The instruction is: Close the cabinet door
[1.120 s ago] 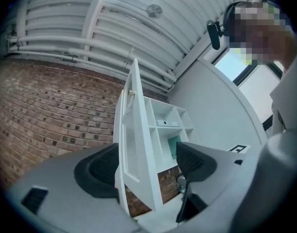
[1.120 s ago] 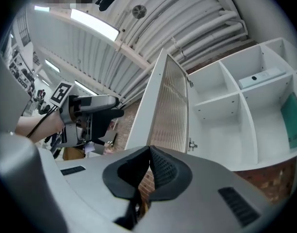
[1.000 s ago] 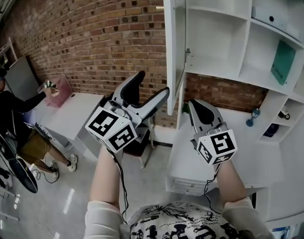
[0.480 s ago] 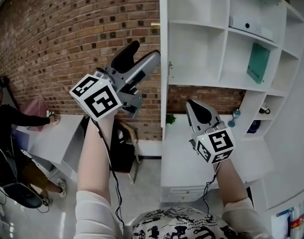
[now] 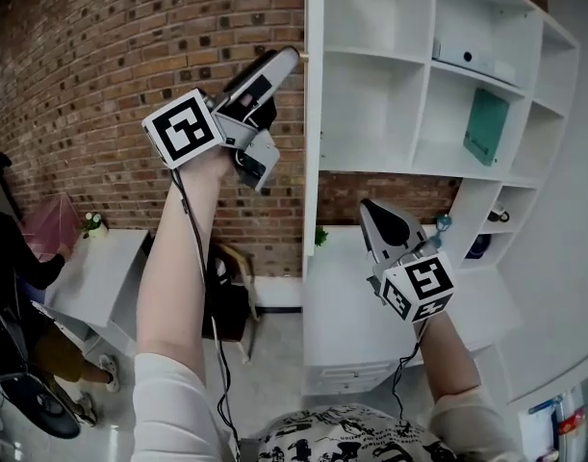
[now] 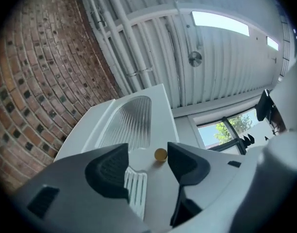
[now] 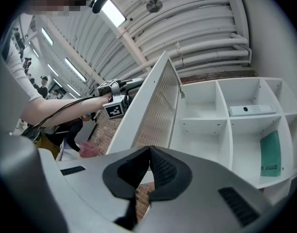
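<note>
The white cabinet (image 5: pixel 430 85) stands open, its cabinet door (image 5: pixel 313 142) swung out edge-on, with free room along the brick wall (image 5: pixel 101 65) to its left. The left claw (image 5: pixel 274 65), raised to the door's face, is closing with the gold knob (image 6: pixel 160 154) between its jaws, untouched. The right claw (image 5: pixel 370 210) hangs lower, pinched together.

Short, pale sleeves (image 5: pixel 168 407) are worn over bare forearms, with a white shirt (image 5: pixel 356 436) covered in dense black graphic print. The left gripper (image 5: pixel 282 61) and right gripper (image 5: pixel 370 215) are moulded in smooth grey plastic and taper to jaws lined with black textured pads (image 7: pixel 164 166). A white cube (image 5: pixel 185 128) with black square markers is fixed behind each. A thin black cable (image 5: pixel 217 340) is trailed from each towards the torso. The left gripper's jaws are caught closing, with a small gold knob (image 6: pixel 160 154) framed between them, unpressed.
</note>
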Available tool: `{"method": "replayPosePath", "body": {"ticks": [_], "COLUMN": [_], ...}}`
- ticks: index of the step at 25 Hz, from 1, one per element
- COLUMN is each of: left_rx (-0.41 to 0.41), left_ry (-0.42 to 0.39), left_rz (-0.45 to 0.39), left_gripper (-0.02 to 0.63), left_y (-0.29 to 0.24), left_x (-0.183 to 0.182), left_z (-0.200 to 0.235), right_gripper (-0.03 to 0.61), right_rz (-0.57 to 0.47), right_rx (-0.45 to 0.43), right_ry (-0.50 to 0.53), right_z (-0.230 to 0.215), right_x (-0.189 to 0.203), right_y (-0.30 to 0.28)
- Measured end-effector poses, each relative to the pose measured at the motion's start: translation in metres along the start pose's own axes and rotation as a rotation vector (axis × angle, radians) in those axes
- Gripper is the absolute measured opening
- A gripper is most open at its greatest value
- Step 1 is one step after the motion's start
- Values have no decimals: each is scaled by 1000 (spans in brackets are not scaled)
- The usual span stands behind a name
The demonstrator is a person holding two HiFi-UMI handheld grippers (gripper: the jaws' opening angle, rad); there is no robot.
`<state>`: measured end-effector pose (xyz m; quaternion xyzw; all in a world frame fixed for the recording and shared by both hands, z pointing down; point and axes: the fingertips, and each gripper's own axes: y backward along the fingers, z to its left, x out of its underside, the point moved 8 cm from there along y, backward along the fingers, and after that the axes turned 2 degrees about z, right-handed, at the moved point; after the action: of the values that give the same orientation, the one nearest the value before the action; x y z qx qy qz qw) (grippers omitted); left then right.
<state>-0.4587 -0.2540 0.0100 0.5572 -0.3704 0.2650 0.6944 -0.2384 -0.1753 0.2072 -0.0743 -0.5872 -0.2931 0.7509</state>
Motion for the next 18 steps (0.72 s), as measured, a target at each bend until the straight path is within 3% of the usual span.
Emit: {"method": "replayPosePath", "body": {"ticks": [4, 8, 18], "left_rx": [52, 96, 77], "left_ry": [4, -90, -125], "left_rz": [49, 60, 46], "left_gripper": [220, 96, 92], "left_y": [-6, -3, -21], "left_x": [9, 6, 7], "left_z": [3, -3, -11], "right_gripper": [15, 15, 15], "right_rz": [5, 14, 31], "right_rx": [-8, -6, -1], "right_ry": [10, 16, 6], "right_z": [1, 5, -12], "right_x": [8, 14, 15], "right_y": [-5, -9, -4]}}
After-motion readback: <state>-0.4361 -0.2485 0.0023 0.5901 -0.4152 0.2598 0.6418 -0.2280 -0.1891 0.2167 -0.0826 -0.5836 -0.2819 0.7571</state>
